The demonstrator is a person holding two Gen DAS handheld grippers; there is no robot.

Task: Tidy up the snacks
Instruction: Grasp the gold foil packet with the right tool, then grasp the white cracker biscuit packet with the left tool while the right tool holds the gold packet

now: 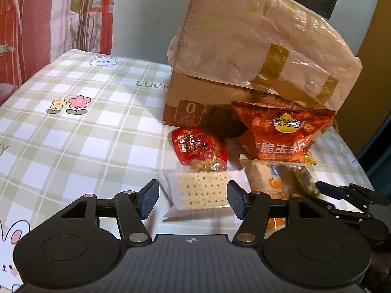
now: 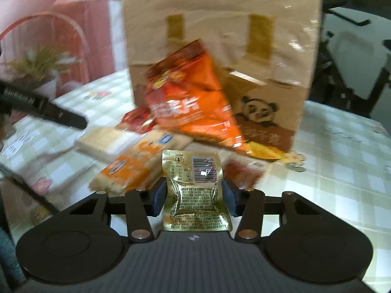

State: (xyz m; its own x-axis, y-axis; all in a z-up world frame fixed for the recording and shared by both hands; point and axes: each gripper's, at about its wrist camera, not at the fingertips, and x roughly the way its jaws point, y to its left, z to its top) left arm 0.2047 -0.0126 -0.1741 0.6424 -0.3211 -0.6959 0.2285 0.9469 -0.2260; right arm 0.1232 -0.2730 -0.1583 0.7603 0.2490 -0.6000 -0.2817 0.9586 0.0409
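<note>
Gold sachet (image 2: pixel 196 193) — pinched in right jaws; left jaws open around cracker pack (image 1: pixel 199 190).

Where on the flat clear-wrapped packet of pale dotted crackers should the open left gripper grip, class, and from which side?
Grip the flat clear-wrapped packet of pale dotted crackers across its two short sealed ends, coming from the near side. It lies flat on the checked tablecloth, already between the open left gripper's blue pads, apparently untouched. Probably stay low, since the red nut pouch sits just behind.
</note>
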